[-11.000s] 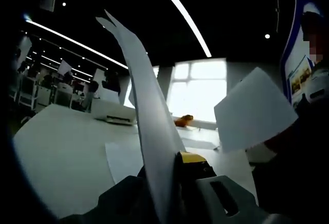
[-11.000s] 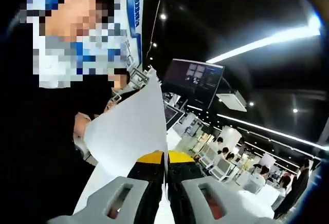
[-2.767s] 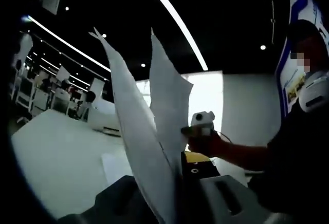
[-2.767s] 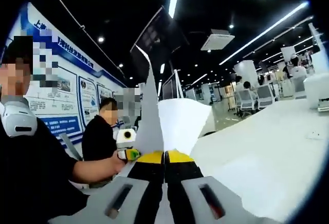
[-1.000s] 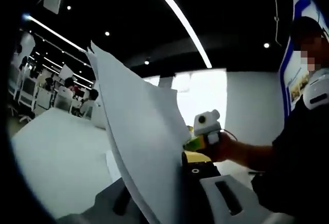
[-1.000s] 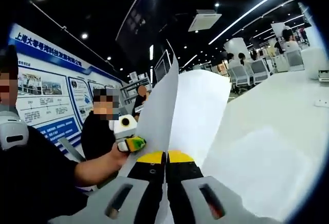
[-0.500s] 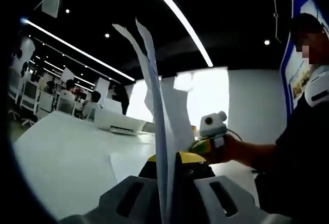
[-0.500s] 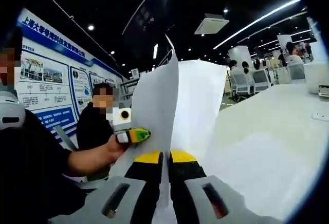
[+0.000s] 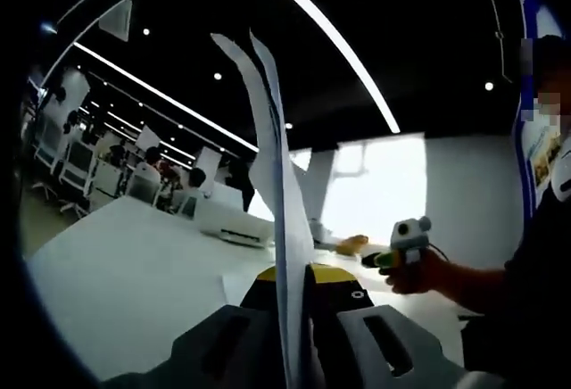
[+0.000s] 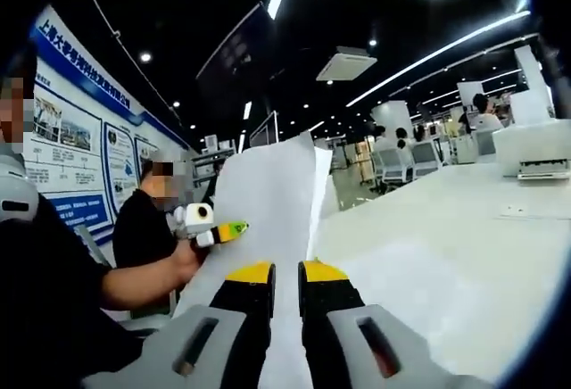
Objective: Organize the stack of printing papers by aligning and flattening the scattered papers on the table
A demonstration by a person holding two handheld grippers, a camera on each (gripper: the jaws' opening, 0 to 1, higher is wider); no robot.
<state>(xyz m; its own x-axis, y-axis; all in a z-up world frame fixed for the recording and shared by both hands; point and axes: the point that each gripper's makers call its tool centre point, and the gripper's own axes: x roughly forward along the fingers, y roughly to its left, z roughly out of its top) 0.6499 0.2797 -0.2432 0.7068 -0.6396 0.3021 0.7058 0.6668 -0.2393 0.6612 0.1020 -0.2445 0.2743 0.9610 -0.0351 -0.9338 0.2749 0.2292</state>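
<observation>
Edge-on papers versus broad sheet faces

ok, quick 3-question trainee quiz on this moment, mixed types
1. True or false: the left gripper is shut on the papers.
2. In the right gripper view, the right gripper has its jaws: A) clamped tight, B) apart with a gap, C) closed on a pen.
3. Fill in: the papers stand ____, edge-on, above the table rather than lying flat.
Key: 1 true; 2 B; 3 upright.
</observation>
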